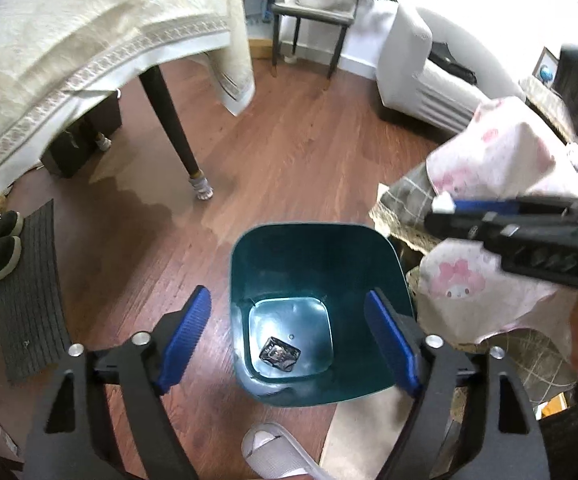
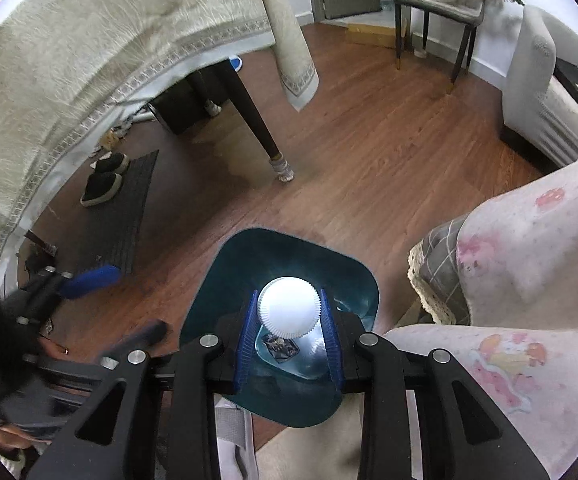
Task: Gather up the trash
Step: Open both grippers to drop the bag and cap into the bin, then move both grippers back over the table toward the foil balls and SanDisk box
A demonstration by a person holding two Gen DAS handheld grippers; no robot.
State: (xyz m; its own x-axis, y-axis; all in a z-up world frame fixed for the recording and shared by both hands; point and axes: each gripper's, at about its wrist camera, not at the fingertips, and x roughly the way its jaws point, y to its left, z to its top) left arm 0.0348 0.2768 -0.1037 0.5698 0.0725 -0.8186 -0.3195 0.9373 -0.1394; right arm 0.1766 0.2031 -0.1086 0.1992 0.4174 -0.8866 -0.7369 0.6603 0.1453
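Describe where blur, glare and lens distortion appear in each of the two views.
Left wrist view: the right gripper is motion-blurred, and the teal plastic bin floor glares. Right wrist view: the left gripper is smeared, and the white fluted paper cup looks overexposed. Both bend the cream tablecloth edge.

Left tool (image 1: 289, 336): black angular arms, silver round screws, ribbed blue pads | Right tool (image 2: 289, 334): same black frame, silver screws, ribbed blue pads

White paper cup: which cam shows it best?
Right wrist. The cup sits centred between the right gripper's pads, above the bin. Left wrist catches only a white sliver at that gripper's tip, seen side-on.
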